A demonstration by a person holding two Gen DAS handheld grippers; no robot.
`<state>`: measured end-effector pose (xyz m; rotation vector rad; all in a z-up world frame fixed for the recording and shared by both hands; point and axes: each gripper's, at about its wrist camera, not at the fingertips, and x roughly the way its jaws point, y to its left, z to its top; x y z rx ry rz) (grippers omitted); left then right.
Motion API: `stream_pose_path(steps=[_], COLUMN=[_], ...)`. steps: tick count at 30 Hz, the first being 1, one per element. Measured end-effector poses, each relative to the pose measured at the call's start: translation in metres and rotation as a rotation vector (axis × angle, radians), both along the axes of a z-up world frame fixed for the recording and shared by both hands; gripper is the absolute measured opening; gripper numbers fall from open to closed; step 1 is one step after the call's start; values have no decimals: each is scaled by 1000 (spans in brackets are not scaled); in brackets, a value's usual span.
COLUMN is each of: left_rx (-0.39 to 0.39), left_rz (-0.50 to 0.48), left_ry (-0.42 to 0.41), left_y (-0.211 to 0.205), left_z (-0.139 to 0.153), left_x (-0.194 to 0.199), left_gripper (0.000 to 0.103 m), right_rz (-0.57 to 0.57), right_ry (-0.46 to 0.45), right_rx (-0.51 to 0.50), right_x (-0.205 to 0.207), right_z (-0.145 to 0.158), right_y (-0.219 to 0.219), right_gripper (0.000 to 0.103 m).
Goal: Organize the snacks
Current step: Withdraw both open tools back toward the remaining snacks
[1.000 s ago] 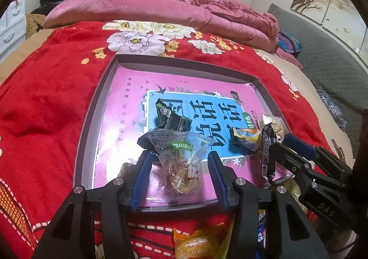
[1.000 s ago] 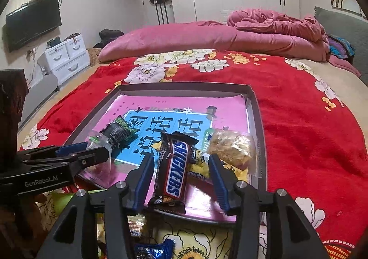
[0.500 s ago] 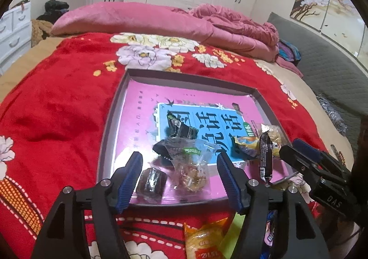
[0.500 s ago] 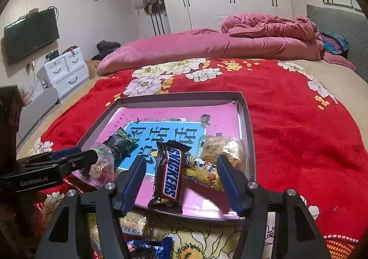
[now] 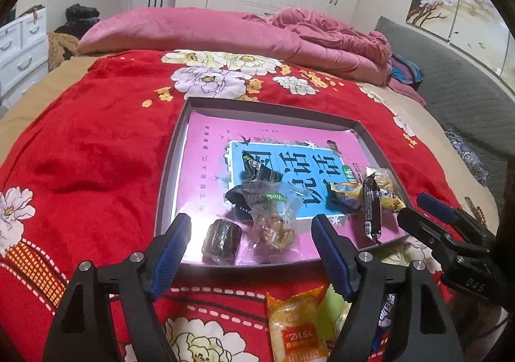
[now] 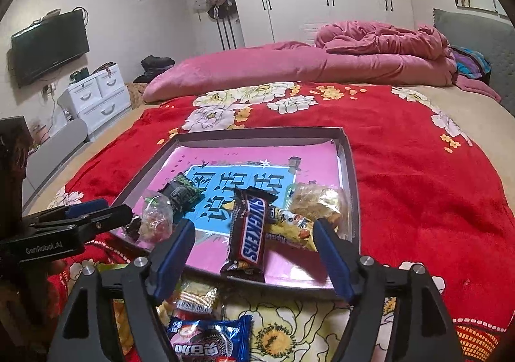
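My left gripper and right gripper are both opening, pads off the clear-wrapped pastry and Snickers bar, apparently resting inside the tray, gathered together.

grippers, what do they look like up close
Both are alike: the left gripper and right gripper have black angular frames, silver screws at the joints and blue ribbed pads inside the fingers. White lettering marks each body's side. No cables or sleeves show.
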<state>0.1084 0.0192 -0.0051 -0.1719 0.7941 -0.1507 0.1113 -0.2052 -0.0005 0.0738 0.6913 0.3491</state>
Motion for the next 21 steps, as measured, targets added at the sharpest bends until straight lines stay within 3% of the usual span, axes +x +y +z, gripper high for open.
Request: stream_pose_path(steps=[13,21], left_rx=[-15,-2], left_rz=[-22,-26], left_ry=[48,57], left_y=[7,8], left_z=[-3,-4], left_x=[-15,-26], left_gripper=[78,78], right_rz=[30,51], right_ry=[45,58], right_rx=[23,-30], right_x=[-19,-34], right_z=[-3,-5], right_y=[5,17], right_gripper=[84,84])
